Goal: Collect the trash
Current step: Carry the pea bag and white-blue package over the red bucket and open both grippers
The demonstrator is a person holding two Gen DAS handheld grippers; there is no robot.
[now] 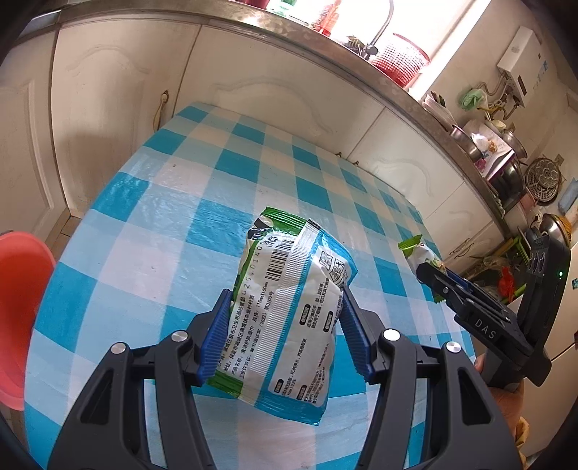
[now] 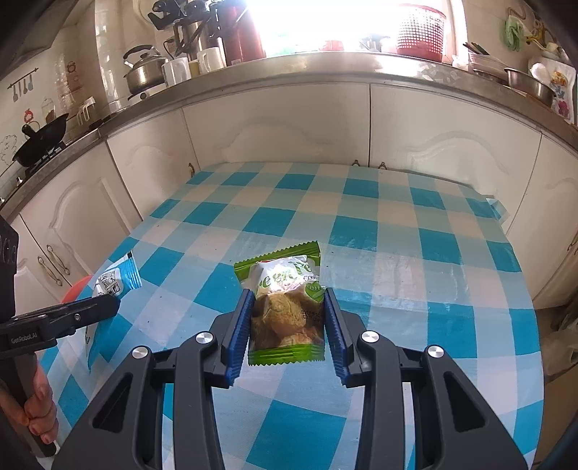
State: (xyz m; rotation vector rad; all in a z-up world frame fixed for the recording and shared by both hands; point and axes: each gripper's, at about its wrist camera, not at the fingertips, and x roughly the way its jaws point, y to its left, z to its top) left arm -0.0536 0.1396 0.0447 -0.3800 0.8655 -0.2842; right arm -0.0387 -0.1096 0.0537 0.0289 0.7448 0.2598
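Note:
My left gripper (image 1: 285, 293) is shut on a white, blue and green wet-wipe packet (image 1: 289, 311), its blue pads pressing both sides, over the blue checked tablecloth (image 1: 162, 224). My right gripper (image 2: 289, 293) is shut on a green cookie packet (image 2: 285, 311) over the same cloth. The left wrist view shows the right gripper (image 1: 426, 271) at the right, with the cookie packet (image 1: 419, 253) in it. The right wrist view shows the left gripper (image 2: 108, 302) at the left, with the wipe packet (image 2: 112, 282) in it.
A red plastic basin (image 1: 18, 311) sits below the table's left edge; it also shows in the right wrist view (image 2: 77, 289). White cabinets (image 2: 289, 123) and a cluttered steel counter (image 2: 325, 67) stand behind the table. A red basket (image 2: 421, 32) sits by the window.

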